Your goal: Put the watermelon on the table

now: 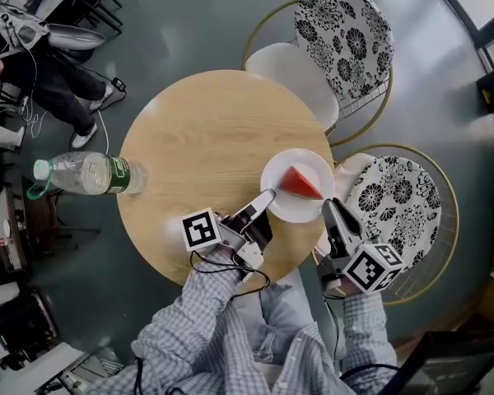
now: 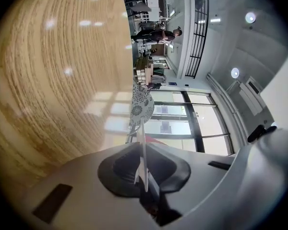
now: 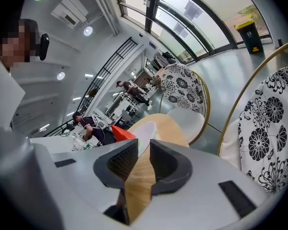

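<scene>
A red watermelon wedge [image 1: 300, 183] lies on a white plate [image 1: 281, 206] over the near right part of the round wooden table [image 1: 206, 130]. My left gripper [image 1: 270, 194] is shut on the plate's near left rim. In the left gripper view the rim [image 2: 142, 133] runs edge-on between the pads, with a strip of watermelon [image 2: 156, 138] behind. My right gripper [image 1: 328, 205] holds the right rim. In the right gripper view the plate [image 3: 145, 131] ends between the fingertips of the gripper [image 3: 143, 150], beside the wedge [image 3: 121, 132]. Whether the plate rests on the wood I cannot tell.
A clear plastic bottle [image 1: 90, 174] lies on its side at the table's left edge. Two chairs with flowered backs stand at the far right [image 1: 343, 31] and the near right [image 1: 395, 204]. A seated person's legs [image 1: 62, 89] and cables are at the upper left.
</scene>
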Available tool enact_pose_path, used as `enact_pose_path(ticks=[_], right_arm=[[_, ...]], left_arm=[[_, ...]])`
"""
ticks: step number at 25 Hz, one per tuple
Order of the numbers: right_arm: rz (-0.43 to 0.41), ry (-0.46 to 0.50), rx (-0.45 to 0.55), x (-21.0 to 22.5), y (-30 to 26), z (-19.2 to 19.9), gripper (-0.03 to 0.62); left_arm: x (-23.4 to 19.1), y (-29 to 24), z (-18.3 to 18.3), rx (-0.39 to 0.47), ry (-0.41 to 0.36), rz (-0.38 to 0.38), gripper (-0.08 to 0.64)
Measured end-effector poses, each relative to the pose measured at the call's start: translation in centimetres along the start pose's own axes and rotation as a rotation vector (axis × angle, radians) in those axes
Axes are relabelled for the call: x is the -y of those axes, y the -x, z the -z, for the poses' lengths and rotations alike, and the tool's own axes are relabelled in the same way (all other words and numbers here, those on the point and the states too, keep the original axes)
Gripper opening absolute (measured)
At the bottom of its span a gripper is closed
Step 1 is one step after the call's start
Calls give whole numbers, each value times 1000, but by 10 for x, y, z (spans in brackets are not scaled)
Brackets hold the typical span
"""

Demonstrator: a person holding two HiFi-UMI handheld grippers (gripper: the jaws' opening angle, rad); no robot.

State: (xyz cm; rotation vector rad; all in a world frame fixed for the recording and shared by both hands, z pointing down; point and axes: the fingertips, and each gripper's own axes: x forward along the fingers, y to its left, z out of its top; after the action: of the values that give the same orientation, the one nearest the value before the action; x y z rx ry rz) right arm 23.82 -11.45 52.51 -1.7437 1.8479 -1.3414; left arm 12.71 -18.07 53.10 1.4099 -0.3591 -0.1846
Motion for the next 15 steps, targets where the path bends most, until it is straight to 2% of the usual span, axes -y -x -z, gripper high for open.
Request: enact_pose_path(ticks=[9,15], right_arm=[[56,1,-44,30,-20,3,81],[105,-5,-80,47,-29,8,83]], left_arm=[[-26,-21,-10,7,-8,-53,32],[-36,-30,-13,-10,-44,-102,32]])
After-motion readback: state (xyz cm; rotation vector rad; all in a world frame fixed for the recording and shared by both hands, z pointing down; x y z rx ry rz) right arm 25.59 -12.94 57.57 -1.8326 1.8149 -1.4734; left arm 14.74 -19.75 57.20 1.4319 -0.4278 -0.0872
